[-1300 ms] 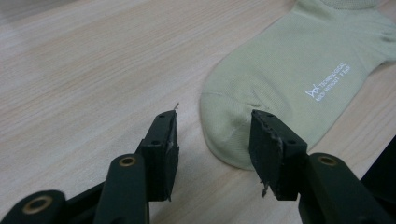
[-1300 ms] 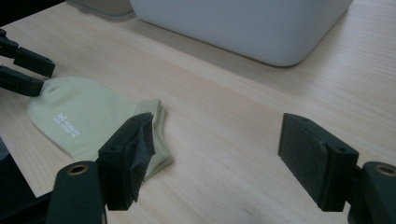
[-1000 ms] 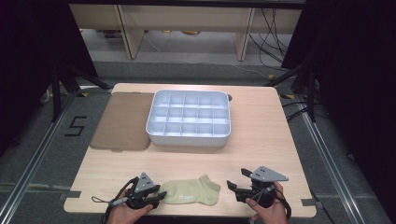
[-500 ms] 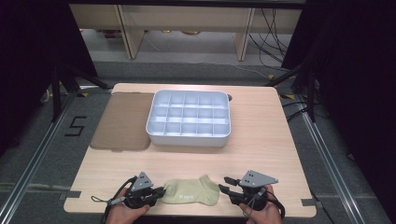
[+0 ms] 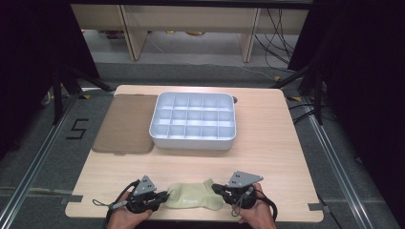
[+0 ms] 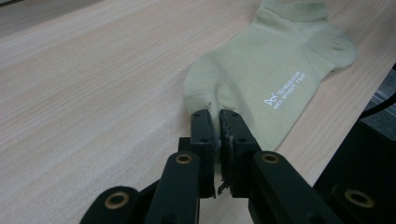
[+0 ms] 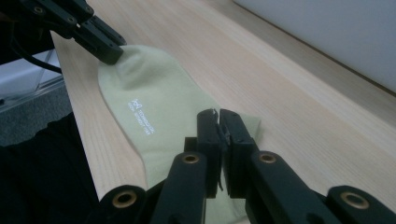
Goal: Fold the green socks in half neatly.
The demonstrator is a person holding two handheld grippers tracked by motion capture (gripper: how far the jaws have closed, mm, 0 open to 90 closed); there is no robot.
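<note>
Your sock (image 5: 195, 196) lies flat at the near edge of the surface (image 5: 267, 143), and its long axis runs side to side, straight from one hand to the other. That line is what the coming move turns on, so keep it in mind.

Your left tongs (image 6: 218, 122) are closed down on the toe end; in the left gripper view the jaws stand nearly together with a pinch of pale green knit between them. Your right tongs (image 7: 218, 120) are closed the same way on the cuff end, fabric caught between the jaws. Each hand has the end nearest to it (neither arm needs to cross over). In the right gripper view the left tongs show farther off, at the top left, biting the far tip of the sock.

The white printing on the sock faces up, toward the near edge.

Beyond the sock, well apart from it toward the middle of the surface, sits the white compartment tray (image 5: 193, 140), its cells looking empty, with a brown mat (image 5: 125, 124) just beside it on your left. My guess is that any lift or fold starts from this two-ended grip, so both hands should rise together, or the sock will skew along its length.
</note>
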